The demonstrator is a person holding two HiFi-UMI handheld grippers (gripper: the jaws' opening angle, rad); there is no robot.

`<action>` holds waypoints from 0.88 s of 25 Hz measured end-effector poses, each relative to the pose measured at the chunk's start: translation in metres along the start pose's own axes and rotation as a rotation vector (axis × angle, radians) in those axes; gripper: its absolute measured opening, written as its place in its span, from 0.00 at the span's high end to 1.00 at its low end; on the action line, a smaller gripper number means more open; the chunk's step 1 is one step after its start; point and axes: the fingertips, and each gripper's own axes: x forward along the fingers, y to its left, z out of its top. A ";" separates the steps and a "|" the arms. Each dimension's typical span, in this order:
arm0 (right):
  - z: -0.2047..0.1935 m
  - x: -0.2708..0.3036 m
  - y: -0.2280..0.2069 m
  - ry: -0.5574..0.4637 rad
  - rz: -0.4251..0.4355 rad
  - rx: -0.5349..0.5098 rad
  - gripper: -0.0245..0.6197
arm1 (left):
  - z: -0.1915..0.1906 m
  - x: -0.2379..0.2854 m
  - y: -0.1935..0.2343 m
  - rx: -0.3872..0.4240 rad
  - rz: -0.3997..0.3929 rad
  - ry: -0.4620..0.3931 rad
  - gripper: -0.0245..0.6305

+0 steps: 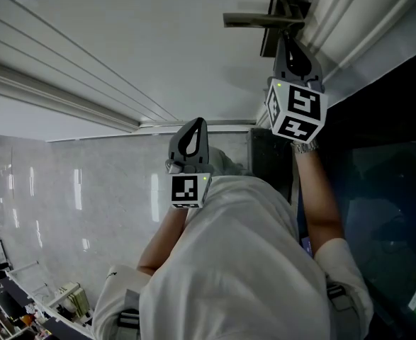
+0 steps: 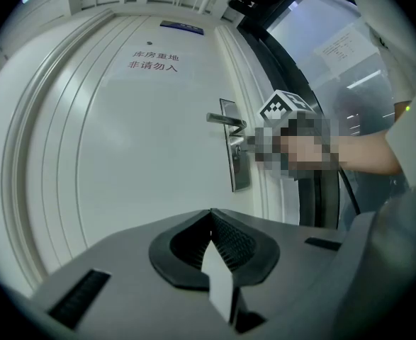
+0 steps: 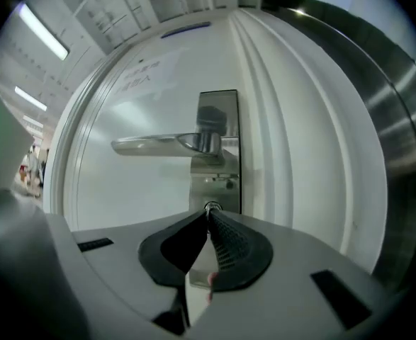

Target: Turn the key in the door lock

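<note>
White panelled door [image 3: 133,197] fills the view ahead of both tongs and looks closed in its frame. On it sits a tall brushed-metal lock plate [image 3: 227,179] with a level silver lever handle [image 3: 158,145], and below that the round keyhole [image 3: 212,206].

The right tongs [image 3: 209,217] point level at the door. Their ribbed black pads are pressed together, and their tips sit right on the keyhole. The key cannot be made out clearly. It is most likely pinched between the pads where they meet the lock, so this grip is a judgement, not something plainly seen. In the head view the marker cube on the right tongs sits skewed, which suggests a rolled wrist and a turn under way.

The left tongs [image 2: 211,214] are closed on nothing. They hang back from the door, well apart from the lock plate, which lies ahead of them and to their right.

Progress, as a judgement: the key seems to be in the lock and gripped, so reaching and grasping are done. How far the key has turned cannot be told. The lever is not pressed down. What seems left is to finish the turn and let go.
</note>
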 end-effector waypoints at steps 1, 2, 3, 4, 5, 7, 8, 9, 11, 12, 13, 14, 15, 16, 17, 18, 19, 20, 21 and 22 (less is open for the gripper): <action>0.000 0.000 -0.001 0.000 0.010 0.066 0.94 | 0.000 0.000 0.001 -0.002 0.000 0.000 0.95; 0.000 -0.001 -0.002 -0.001 0.019 0.130 0.94 | 0.000 0.000 0.002 -0.004 0.001 0.001 0.95; 0.000 0.000 -0.002 -0.002 0.027 0.190 0.94 | -0.002 -0.001 0.003 -0.007 0.004 0.003 0.95; 0.000 0.000 -0.002 -0.002 0.035 0.250 0.94 | -0.004 -0.001 0.004 -0.008 0.008 0.006 0.95; -0.001 0.000 -0.002 0.000 0.045 0.312 0.94 | -0.005 -0.002 0.005 -0.008 0.012 0.009 0.95; -0.003 0.001 -0.003 0.012 0.070 0.445 0.94 | -0.007 -0.001 0.006 -0.010 0.017 0.011 0.95; -0.004 0.001 -0.004 0.023 0.085 0.516 0.94 | -0.006 0.000 0.005 -0.011 0.017 0.008 0.95; -0.005 0.001 -0.006 0.035 0.101 0.590 0.94 | -0.005 0.001 0.005 -0.012 0.016 0.004 0.95; -0.006 0.002 -0.007 0.058 0.132 0.748 0.94 | -0.003 0.002 0.005 -0.012 0.015 0.000 0.95; -0.006 0.001 -0.007 0.067 0.146 0.828 0.94 | -0.002 0.002 0.005 -0.012 0.015 -0.001 0.95; -0.006 0.001 -0.007 0.073 0.158 0.906 0.94 | -0.002 0.002 0.005 -0.012 0.014 0.000 0.95; -0.006 0.000 -0.006 0.078 0.168 0.977 0.94 | -0.003 0.002 0.005 -0.011 0.013 0.002 0.95; -0.006 0.000 -0.006 0.083 0.177 1.044 0.94 | -0.004 0.001 0.005 -0.010 0.013 0.004 0.95; -0.006 -0.001 -0.005 0.087 0.184 1.106 0.94 | -0.005 0.001 0.005 -0.008 0.012 0.006 0.95; -0.006 -0.001 -0.005 0.091 0.193 1.166 0.93 | -0.005 0.001 0.005 -0.007 0.013 0.009 0.95; -0.006 -0.001 -0.005 0.094 0.202 1.221 0.93 | -0.006 0.001 0.005 -0.006 0.015 0.013 0.95; -0.007 -0.002 -0.005 0.098 0.211 1.268 0.92 | -0.005 0.001 0.005 -0.007 0.016 0.014 0.95; -0.007 -0.002 -0.006 0.102 0.219 1.302 0.92 | -0.004 0.002 0.005 -0.008 0.017 0.013 0.95; -0.008 -0.002 -0.007 0.105 0.224 1.323 0.92 | -0.004 0.002 0.005 -0.011 0.018 0.011 0.95; -0.008 -0.001 -0.007 0.107 0.228 1.336 0.92 | -0.005 0.004 0.006 -0.012 0.020 0.012 0.95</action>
